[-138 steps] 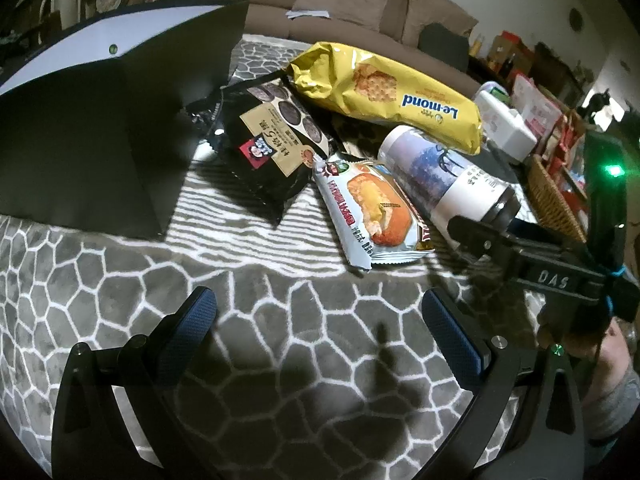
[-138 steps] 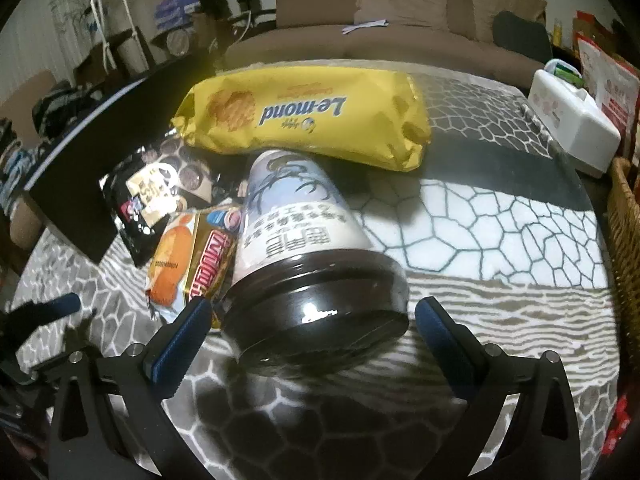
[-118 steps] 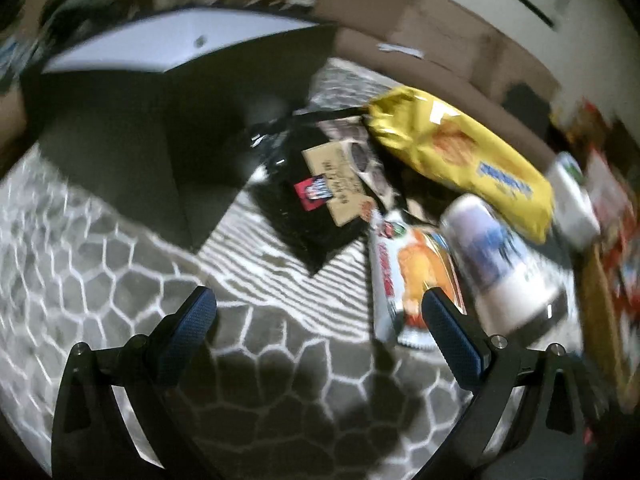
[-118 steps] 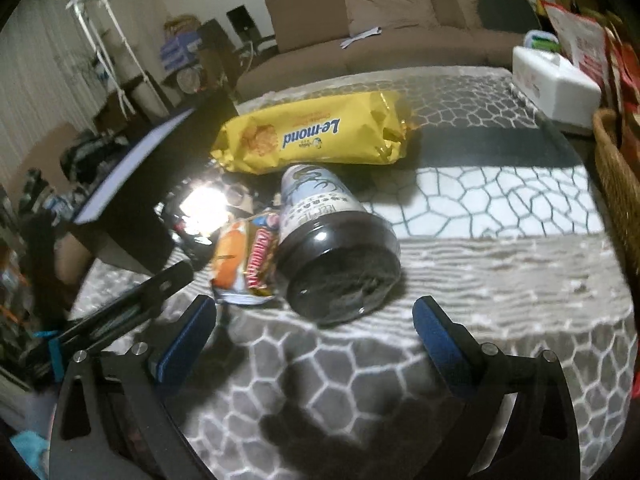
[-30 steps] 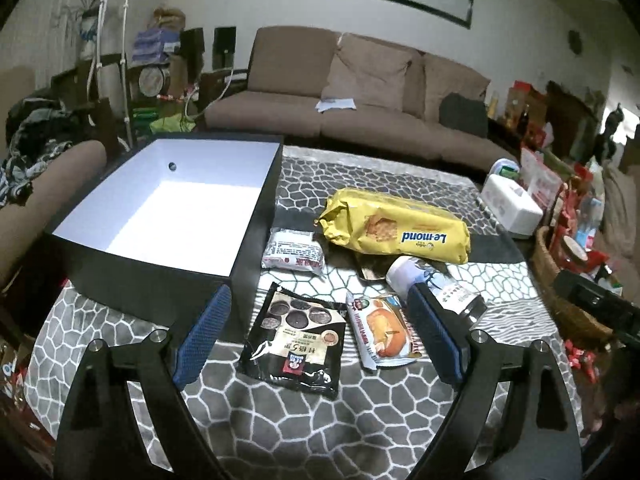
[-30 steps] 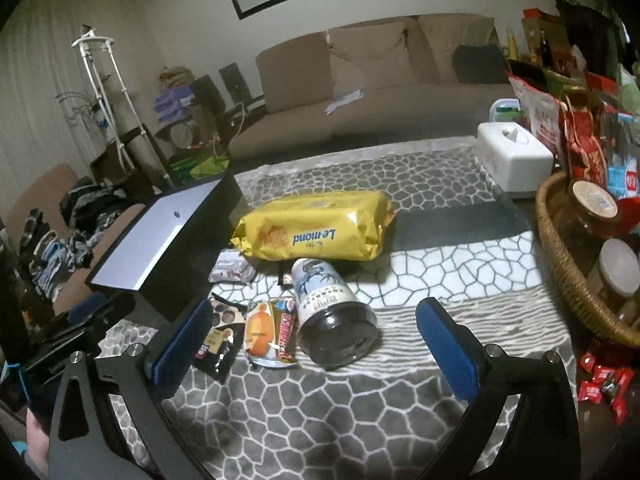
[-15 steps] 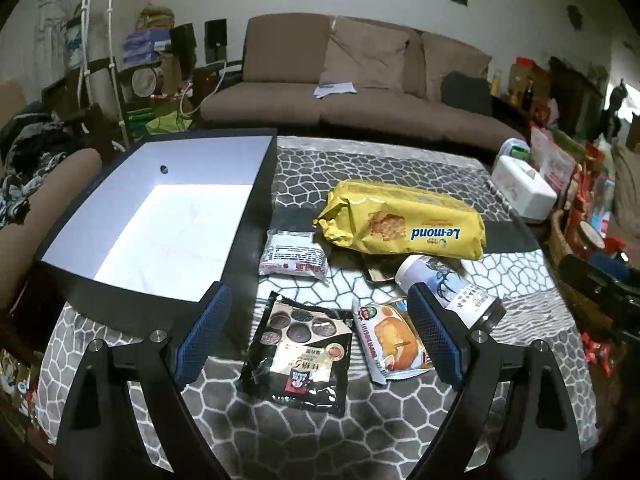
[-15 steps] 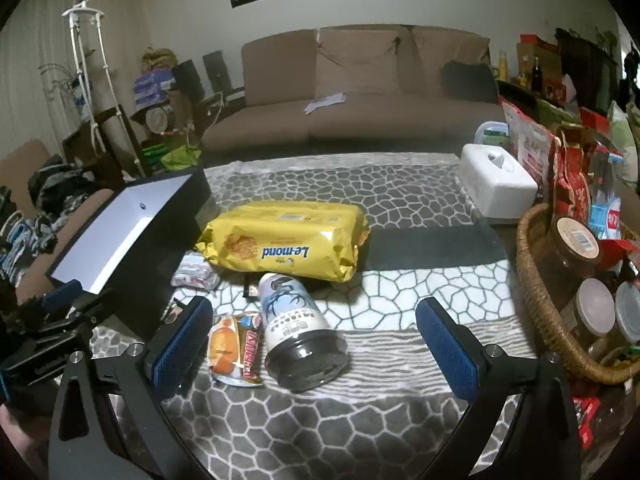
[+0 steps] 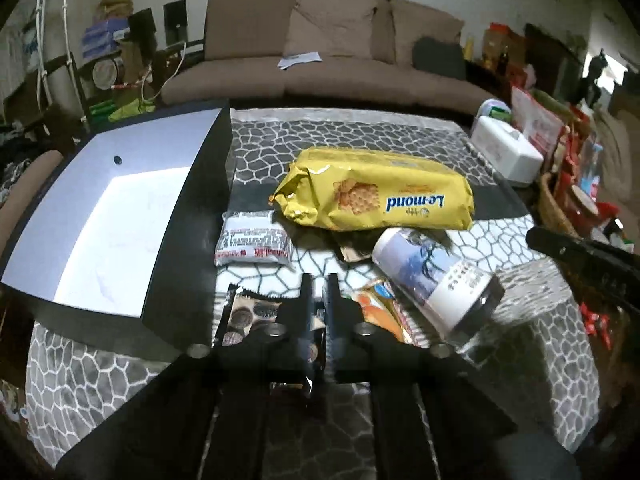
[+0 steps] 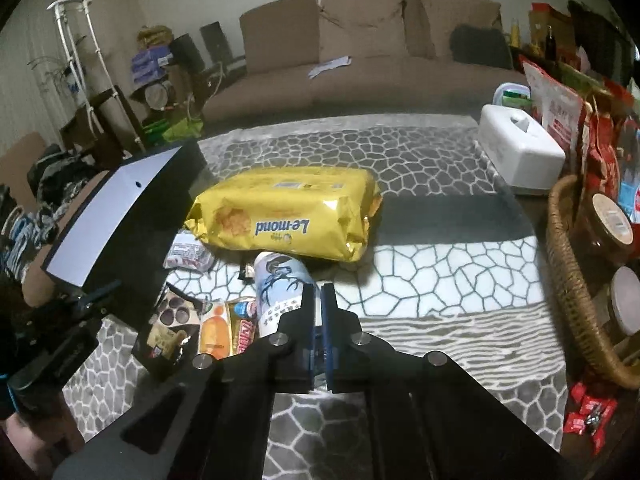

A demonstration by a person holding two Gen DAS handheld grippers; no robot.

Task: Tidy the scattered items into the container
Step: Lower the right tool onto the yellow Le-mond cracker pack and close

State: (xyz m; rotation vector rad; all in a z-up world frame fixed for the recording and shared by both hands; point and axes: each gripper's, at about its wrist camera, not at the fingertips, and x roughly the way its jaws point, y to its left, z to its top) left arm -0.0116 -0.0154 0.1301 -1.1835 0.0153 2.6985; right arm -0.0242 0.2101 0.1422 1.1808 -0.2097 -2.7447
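A black box (image 9: 192, 216) with a white inside stands open on the left of the patterned table. Right of it lie a yellow Le-mond bag (image 9: 376, 196), a small white packet (image 9: 252, 244), a black cookie packet (image 9: 252, 316), an orange bun packet (image 9: 380, 312) and a jar (image 9: 436, 276) on its side. My left gripper (image 9: 318, 280) hangs above the cookie packet, jaws closing, nearly together, nothing between them. My right gripper (image 10: 319, 288) hovers over the jar (image 10: 280, 280), jaws closing likewise on nothing.
A wicker basket (image 10: 572, 280) with jars and snack bags stands at the right edge. A white tissue box (image 10: 520, 156) sits at the back right. Red candies (image 10: 588, 412) lie at the front right corner. A brown sofa (image 9: 328, 60) runs behind the table.
Both pairs of jaws have swung from wide apart to almost touching. Both grippers have come lower and closer to the items on the table.
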